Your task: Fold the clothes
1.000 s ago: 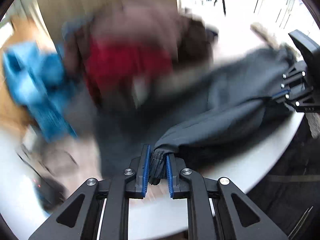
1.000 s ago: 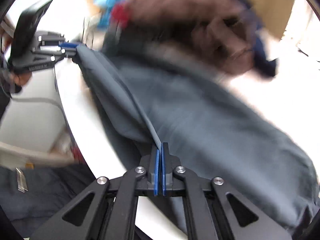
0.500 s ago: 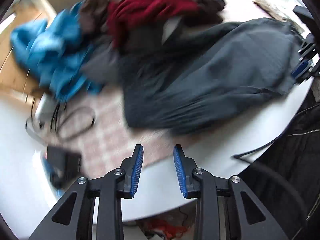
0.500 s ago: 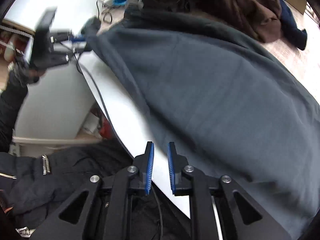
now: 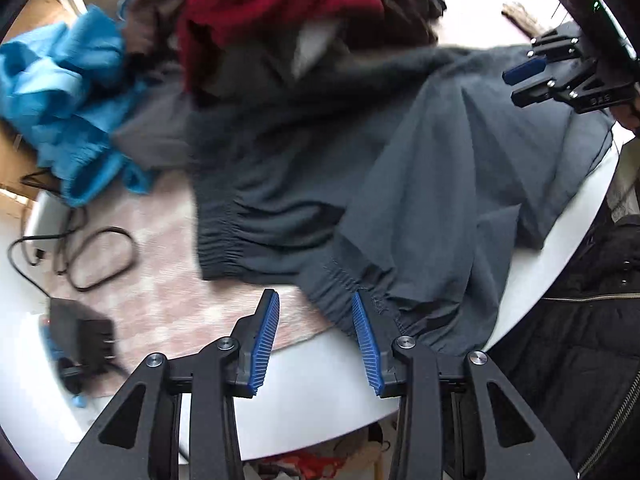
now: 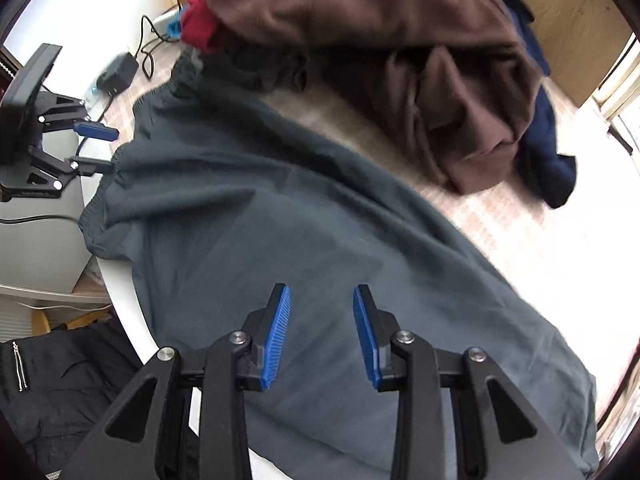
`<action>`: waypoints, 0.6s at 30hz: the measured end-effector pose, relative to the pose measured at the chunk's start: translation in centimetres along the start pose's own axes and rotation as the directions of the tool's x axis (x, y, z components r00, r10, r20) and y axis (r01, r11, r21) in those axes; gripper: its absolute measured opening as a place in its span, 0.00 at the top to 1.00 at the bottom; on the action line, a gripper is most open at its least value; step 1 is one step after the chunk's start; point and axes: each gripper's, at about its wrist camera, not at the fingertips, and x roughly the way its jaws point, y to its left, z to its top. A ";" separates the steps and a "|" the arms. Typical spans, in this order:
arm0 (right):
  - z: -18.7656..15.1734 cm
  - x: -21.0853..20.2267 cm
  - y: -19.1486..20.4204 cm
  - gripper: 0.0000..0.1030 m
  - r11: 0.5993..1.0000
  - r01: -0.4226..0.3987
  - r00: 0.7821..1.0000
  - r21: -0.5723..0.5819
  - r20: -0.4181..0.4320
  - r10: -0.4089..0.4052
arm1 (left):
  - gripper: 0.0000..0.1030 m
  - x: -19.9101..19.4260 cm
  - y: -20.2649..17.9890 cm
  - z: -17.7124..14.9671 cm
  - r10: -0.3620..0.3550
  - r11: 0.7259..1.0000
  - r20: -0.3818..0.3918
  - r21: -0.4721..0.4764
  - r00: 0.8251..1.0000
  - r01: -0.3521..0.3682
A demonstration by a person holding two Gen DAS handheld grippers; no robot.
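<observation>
- I am looking down at a round white table (image 5: 320,384) whose edge curves along the lower part of both views; a pale pink checked cloth (image 5: 168,280) covers much of its top.
- The dark grey trousers (image 5: 400,184) lie spread across the middle of the table, elastic waistband toward the lower centre of the left view, one edge hanging over the rim at right.
- My left gripper (image 5: 316,338) sits at the bottom centre of its view, jaws opening, blue pads apart; the waistband lies just beyond the right pad, with no cloth pinched between them.
- My right gripper (image 6: 322,334) hovers over the trouser fabric at lower centre of its view, jaws opening, nothing between the pads.
- A pile of clothes fills the upper frame: a brown garment (image 6: 400,40), a red one (image 5: 272,4), a bright blue one (image 5: 68,96) at upper left, a navy one (image 6: 548,152) at right.
- A black cable (image 5: 100,260) and a black power adapter (image 5: 80,332) lie at the left of the left view.
- A person's black jacket (image 5: 580,340) shows past the table edge at lower right.
</observation>
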 end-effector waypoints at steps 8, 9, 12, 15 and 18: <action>-0.6 -0.3 -2.3 0.68 0.998 -0.002 1.000 0.068 0.004 0.002 | 0.88 0.0 -0.7 0.8 -0.009 1.000 0.040 -0.006 0.999 0.009; -0.6 -0.4 -2.6 0.68 0.997 -0.006 1.000 0.076 0.009 0.005 | 0.88 -0.1 -0.7 0.9 -0.004 1.000 0.038 0.005 0.999 0.004; -0.3 -1.0 -2.6 0.68 0.997 -0.041 0.999 0.060 0.035 0.039 | 0.81 -0.7 -0.2 1.2 0.002 1.000 0.030 0.020 1.000 -0.003; 0.6 -1.2 -1.9 0.68 0.999 -0.049 0.998 0.017 0.041 0.048 | 0.65 -1.4 1.0 1.8 0.008 1.000 0.027 0.007 1.000 -0.008; 1.5 -1.0 -1.7 0.68 0.999 -0.046 0.998 -0.001 0.034 0.046 | 0.63 -0.9 1.3 2.1 0.022 0.999 -0.006 0.034 1.000 -0.021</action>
